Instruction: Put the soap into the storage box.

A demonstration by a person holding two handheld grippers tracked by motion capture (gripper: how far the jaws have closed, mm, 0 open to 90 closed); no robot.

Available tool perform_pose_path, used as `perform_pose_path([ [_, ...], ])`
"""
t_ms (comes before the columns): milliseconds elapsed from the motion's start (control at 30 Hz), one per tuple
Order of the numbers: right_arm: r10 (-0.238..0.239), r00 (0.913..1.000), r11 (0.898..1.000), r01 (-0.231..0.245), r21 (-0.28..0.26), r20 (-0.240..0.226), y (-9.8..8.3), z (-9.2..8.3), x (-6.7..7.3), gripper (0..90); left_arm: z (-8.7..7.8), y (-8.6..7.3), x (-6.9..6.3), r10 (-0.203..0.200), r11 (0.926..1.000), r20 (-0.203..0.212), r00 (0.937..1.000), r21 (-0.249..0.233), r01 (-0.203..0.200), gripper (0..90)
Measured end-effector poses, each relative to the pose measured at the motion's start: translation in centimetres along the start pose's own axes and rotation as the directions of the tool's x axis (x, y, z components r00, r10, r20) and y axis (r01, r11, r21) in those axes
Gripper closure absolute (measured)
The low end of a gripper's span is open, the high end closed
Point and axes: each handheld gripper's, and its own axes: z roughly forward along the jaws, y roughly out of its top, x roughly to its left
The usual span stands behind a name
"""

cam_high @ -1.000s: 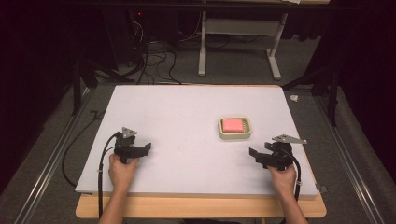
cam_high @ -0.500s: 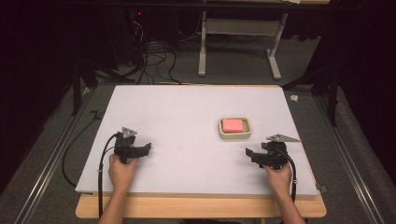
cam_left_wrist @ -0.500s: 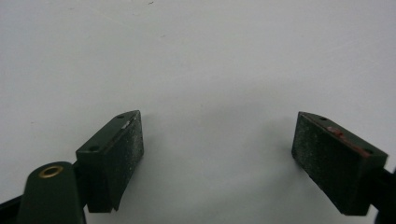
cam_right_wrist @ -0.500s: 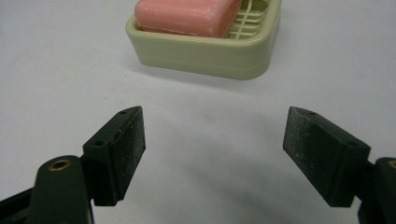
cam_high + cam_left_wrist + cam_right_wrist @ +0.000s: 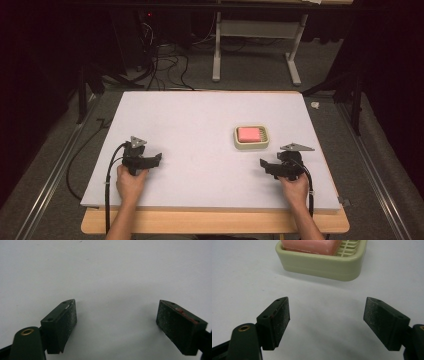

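Note:
A pink bar of soap [image 5: 248, 134] lies in a cream soap dish [image 5: 251, 145] on the right half of the white table top [image 5: 200, 125]. In the right gripper view the soap [image 5: 312, 246] and the dish [image 5: 322, 263] sit just beyond my open jaws. My right gripper [image 5: 267, 166] rests low over the table, a short way in front of and to the right of the dish, with nothing between its jaws [image 5: 325, 325]. My left gripper [image 5: 152, 160] stands open over bare table near the front left, also holding nothing [image 5: 116, 322].
The wooden table edge [image 5: 215, 222] runs along the front. Behind the table are a white metal stand [image 5: 255, 40] and loose cables [image 5: 165, 65] on the grey floor. A black cable [image 5: 107, 190] trails from the left gripper.
My right gripper has slid a little left and toward the soap dish. The left gripper has stayed in place.

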Motion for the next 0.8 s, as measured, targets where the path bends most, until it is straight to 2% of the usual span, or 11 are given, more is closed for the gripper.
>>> perform_pose_path([
  [500, -0.022, 0.9992, 0.999, 0.021, 0.036, 0.032, -0.2, 1.3, 0.4, 21.8, 0.0, 0.0, 0.0, 0.0, 1.0, 0.0, 1.0, 0.0, 0.0, 17.2],
  [800, -0.046, 0.9975, 0.998, 0.044, 0.036, 0.054, -0.2, 1.6, 0.7, 20.7, 0.0, 0.0, 0.0, -0.001, 1.0, 0.0, 1.0, 0.0, 0.001, 17.1],
])
